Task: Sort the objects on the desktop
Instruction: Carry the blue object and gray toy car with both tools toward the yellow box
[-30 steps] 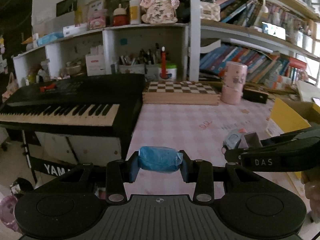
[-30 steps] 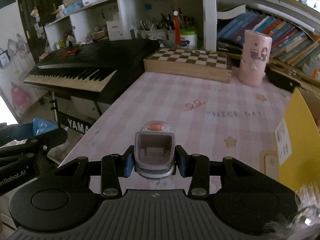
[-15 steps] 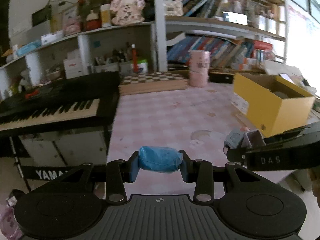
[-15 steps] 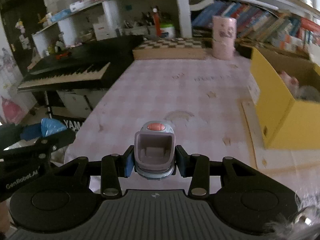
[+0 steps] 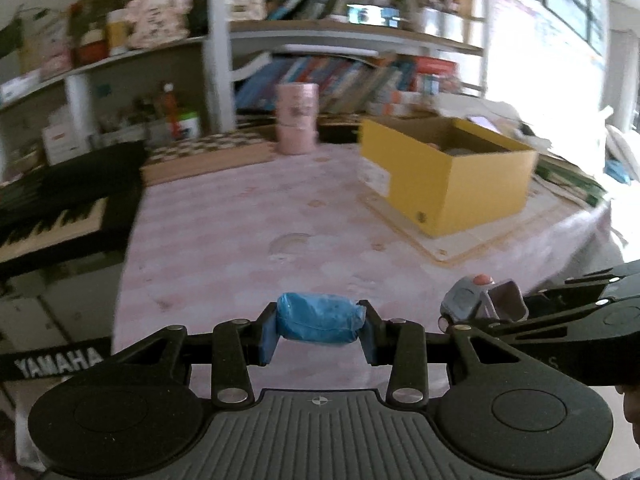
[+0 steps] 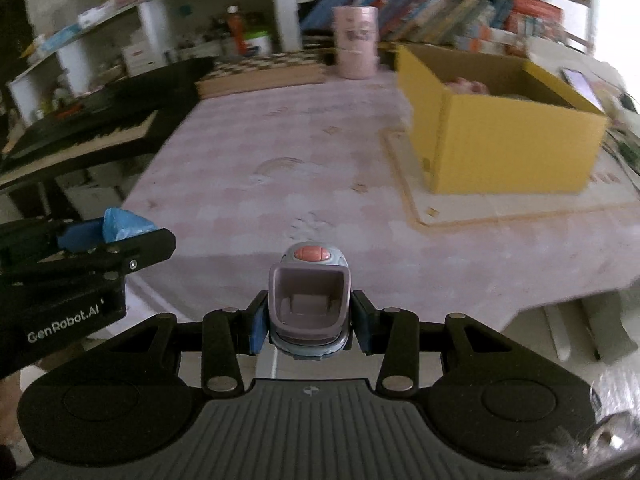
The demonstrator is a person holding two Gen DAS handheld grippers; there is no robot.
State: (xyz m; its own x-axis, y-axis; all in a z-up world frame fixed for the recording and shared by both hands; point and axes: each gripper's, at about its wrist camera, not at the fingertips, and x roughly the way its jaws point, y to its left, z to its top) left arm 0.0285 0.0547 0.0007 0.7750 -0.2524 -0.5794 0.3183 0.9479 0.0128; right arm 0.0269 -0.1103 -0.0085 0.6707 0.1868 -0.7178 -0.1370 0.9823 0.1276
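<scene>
My left gripper [image 5: 319, 332] is shut on a small blue wrapped packet [image 5: 318, 319], held crosswise above the near edge of the pink checked table [image 5: 248, 232]. My right gripper [image 6: 307, 322] is shut on a grey toy with a mauve hollow and an orange button [image 6: 309, 296]. In the left wrist view that toy [image 5: 482, 304] shows at the right; in the right wrist view the blue packet [image 6: 124, 226] shows at the left. An open yellow cardboard box [image 6: 500, 132] stands on the table to the right, with things inside it.
A black keyboard [image 5: 60, 216] adjoins the table's left side. At the back are a checkered wooden board [image 6: 264, 70], a pink roll stack [image 6: 356, 42] and shelves of books [image 5: 340, 76]. A flat cardboard sheet [image 6: 460, 208] lies under the yellow box.
Both views have swung to the right, away from the keyboard: the yellow box has come into full view. Each gripper keeps hold of its object.
</scene>
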